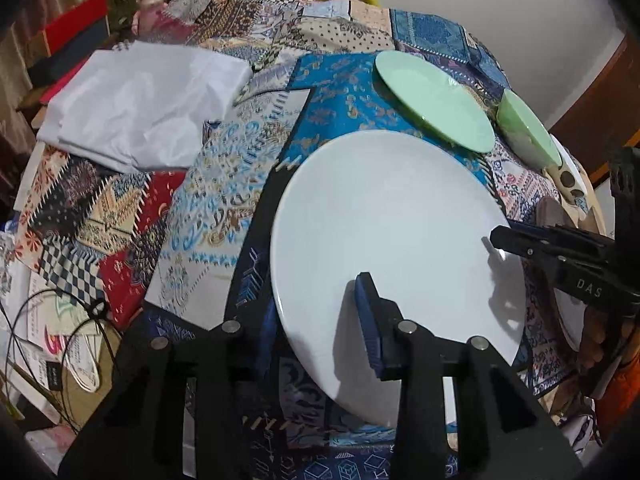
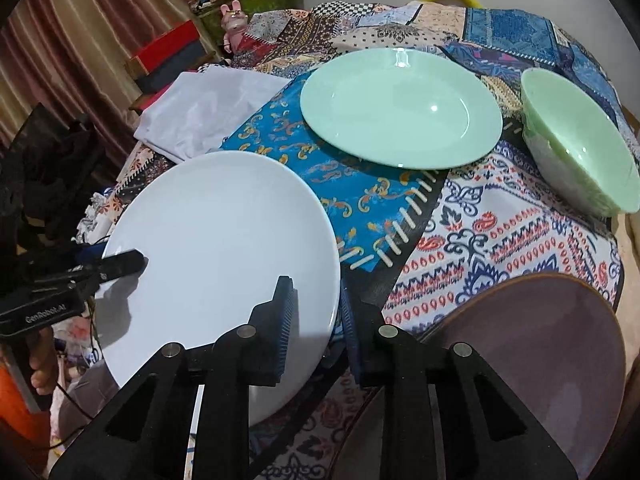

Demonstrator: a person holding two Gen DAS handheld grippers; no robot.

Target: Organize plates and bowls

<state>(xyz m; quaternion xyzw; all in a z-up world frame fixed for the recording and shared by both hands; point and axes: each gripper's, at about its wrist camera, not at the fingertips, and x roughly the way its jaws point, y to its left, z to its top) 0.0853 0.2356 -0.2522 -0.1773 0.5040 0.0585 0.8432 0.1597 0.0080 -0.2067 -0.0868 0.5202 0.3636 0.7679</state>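
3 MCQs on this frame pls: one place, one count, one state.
1. The green bowl sits where in the right wrist view?
A. right of the green plate
B. on the white plate
C. under the white cloth

2. Green dishes visible?
A. one
B. two
C. four

3. The right gripper is
A. wide open, away from the dishes
B. clamped on the white plate's rim
C. holding the bowl

Key: A, the bowl stands right of the plate; B, one plate and one bowl; B, its pads straddle the rim.
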